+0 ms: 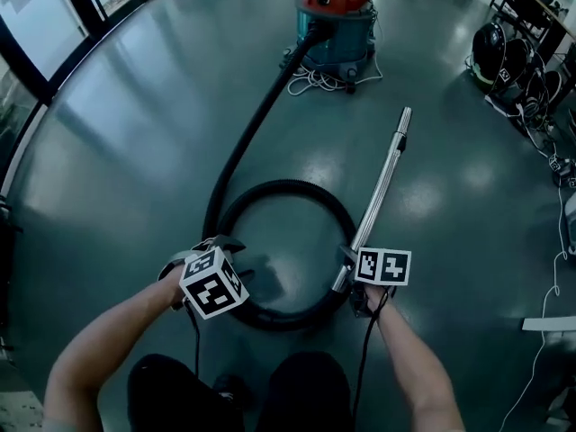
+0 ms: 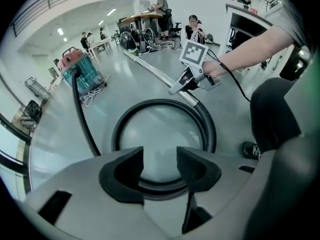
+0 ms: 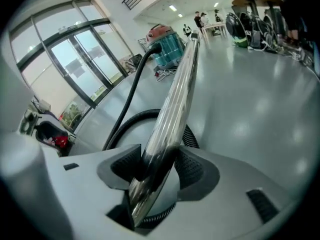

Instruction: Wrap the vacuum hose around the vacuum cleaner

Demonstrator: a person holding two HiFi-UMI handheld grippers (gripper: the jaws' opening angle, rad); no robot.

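Both bare forearms reached forward and down, the left forearm (image 1: 108,340) and the right forearm (image 1: 409,354) each angled slightly inward. The left hand-held gripper (image 1: 219,241) pointed steeply down, its jaws apart and apparently holding nothing. The right hand-held gripper (image 1: 349,261) had its jaws clamped on the metal wand (image 3: 175,99).

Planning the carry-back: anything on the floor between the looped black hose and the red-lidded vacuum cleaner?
Nothing visible. Between the black ribbed hose loop and the red-lidded teal vacuum cleaner the floor is bare; only a white cord lies coiled at the cleaner's base, on the near side.
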